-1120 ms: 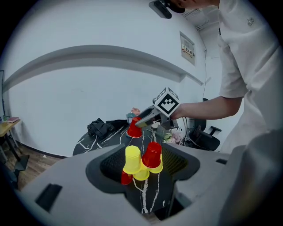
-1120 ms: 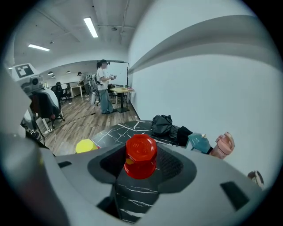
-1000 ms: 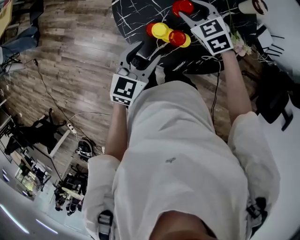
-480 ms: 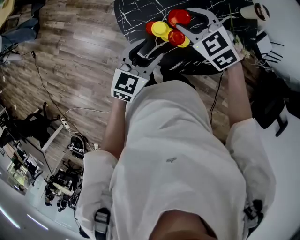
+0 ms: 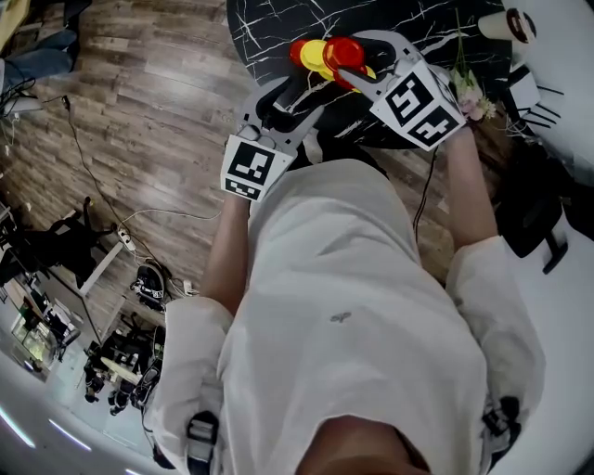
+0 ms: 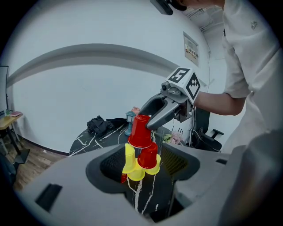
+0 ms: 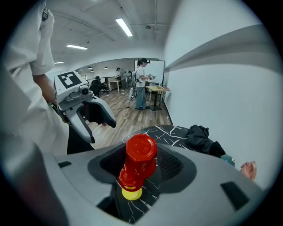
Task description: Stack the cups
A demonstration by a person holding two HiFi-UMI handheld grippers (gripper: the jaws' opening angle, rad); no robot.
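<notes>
Red cup (image 6: 140, 131), upside down, sits clamped in the right hand-held gripper (image 6: 149, 121) right over the pile (image 6: 140, 164) on the counter (image 5: 264, 28), the left hand-held gripper (image 6: 141, 176) gaping empty nearby, so the next move looks like lowering it squarely and letting go.

Red cup (image 5: 342, 48) in right claw (image 5: 351, 58) over yellow cups (image 5: 316, 56), black table (image 5: 269, 23).

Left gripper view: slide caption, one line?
Right tongs hold an upturned red cup over the yellow-and-red cup stack on the black marbled table.
</notes>
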